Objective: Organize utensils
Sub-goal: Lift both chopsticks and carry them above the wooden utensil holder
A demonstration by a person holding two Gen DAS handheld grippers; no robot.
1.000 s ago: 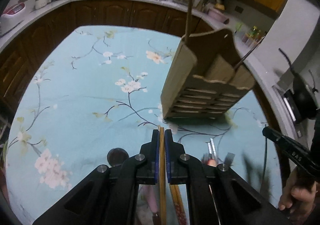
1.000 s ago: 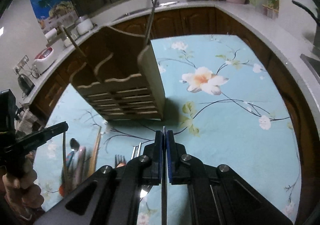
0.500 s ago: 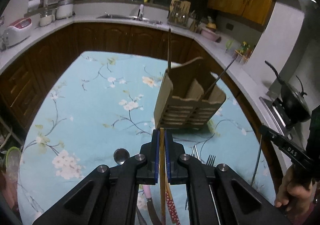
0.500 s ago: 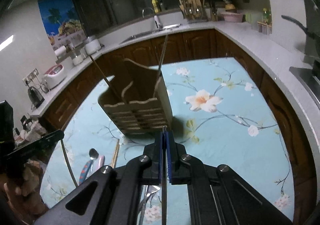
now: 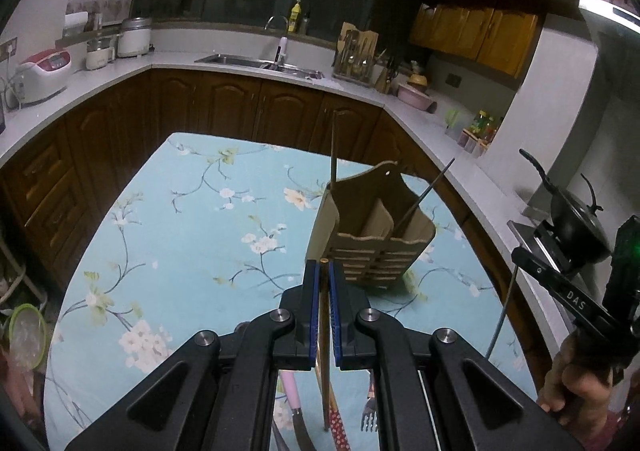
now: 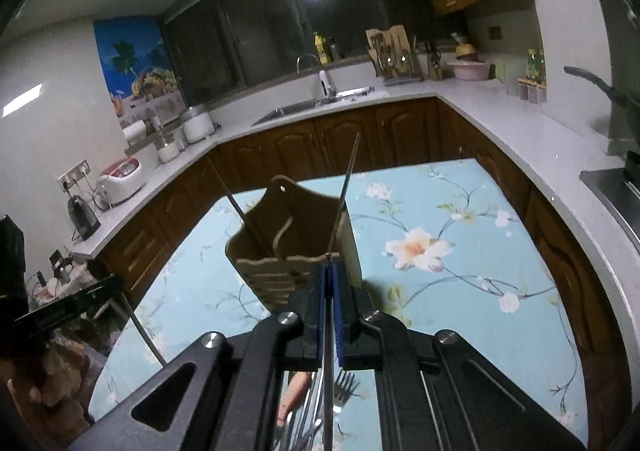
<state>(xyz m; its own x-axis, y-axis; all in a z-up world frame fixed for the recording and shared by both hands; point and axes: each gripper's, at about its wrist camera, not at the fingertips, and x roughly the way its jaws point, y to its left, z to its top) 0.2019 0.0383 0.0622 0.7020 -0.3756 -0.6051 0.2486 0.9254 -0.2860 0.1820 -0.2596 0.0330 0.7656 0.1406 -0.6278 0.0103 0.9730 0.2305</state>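
The left tool [image 5: 324,271], at the lower middle of the left wrist view, is clamped on a wooden chopstick [image 5: 325,347] that runs down between its blue-lined pads and ends below them, over the floral blue tabletop [image 5: 192,235]. The right tool [image 6: 330,277], low in the centre of the right wrist view, is clamped on a thin metal chopstick [image 6: 328,383] that shows as a slim grey line between its pads. In the left wrist view the right tool appears at the right edge of the frame, gripped by a hand [image 5: 576,379], with the metal stick hanging from it. A tan utensil holder [image 5: 372,239] with a slatted front and inner dividers stands on the tabletop just above the left tool's tip in the frame; in the right view it sits directly above the right tool's tip. Two sticks already lean in the holder: a dark one [image 5: 333,147] upright at its left corner and a thin one [image 5: 424,197] tilted toward the right. Loose cutlery lies on the tabletop at the bottom of the frame beneath the tools, including a fork [image 5: 369,417], a pink-handled piece [image 5: 294,397] and a red-patterned chopstick [image 5: 338,427].
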